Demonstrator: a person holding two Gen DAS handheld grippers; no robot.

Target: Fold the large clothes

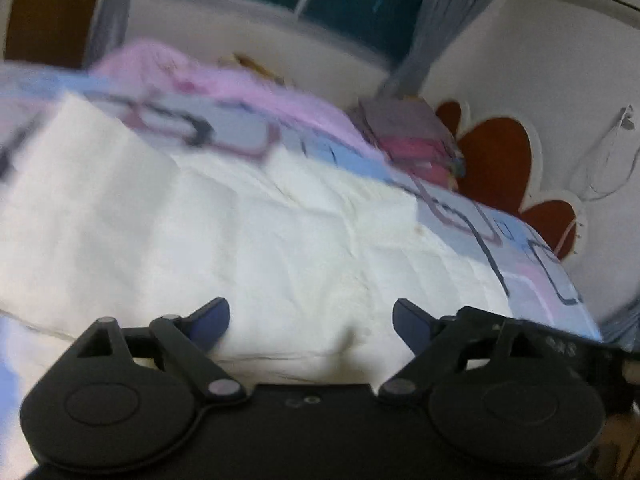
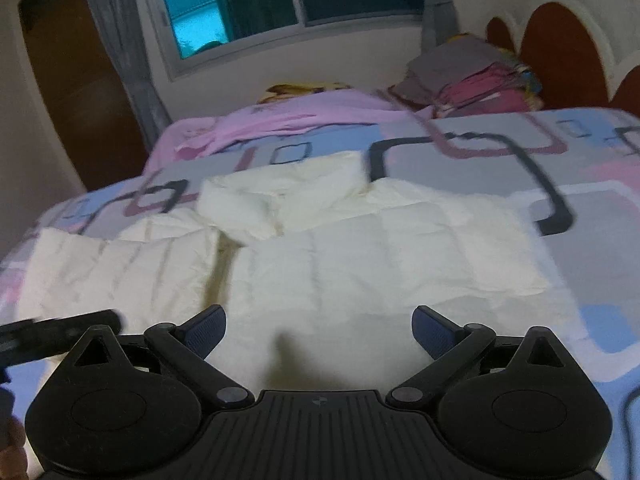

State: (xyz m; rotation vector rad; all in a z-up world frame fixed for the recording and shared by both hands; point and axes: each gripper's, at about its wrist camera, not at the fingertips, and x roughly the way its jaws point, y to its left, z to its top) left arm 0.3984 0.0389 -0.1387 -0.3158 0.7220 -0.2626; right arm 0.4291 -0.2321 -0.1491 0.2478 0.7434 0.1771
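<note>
On the bed (image 2: 580, 168), your white puffy jacket (image 2: 360, 264) lies spread flat so you can fold it. Your left hand-held gripper (image 1: 311, 322) and right hand-held gripper (image 2: 319, 332) hang over it, both wide and holding nothing.

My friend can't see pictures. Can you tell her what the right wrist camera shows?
A puffy cream-white jacket lies spread on a bed with a blue, pink and grey patterned cover, and the right gripper hangs open above its near edge, holding nothing. Behind are a pink cloth, a stack of folded clothes and a window.
</note>
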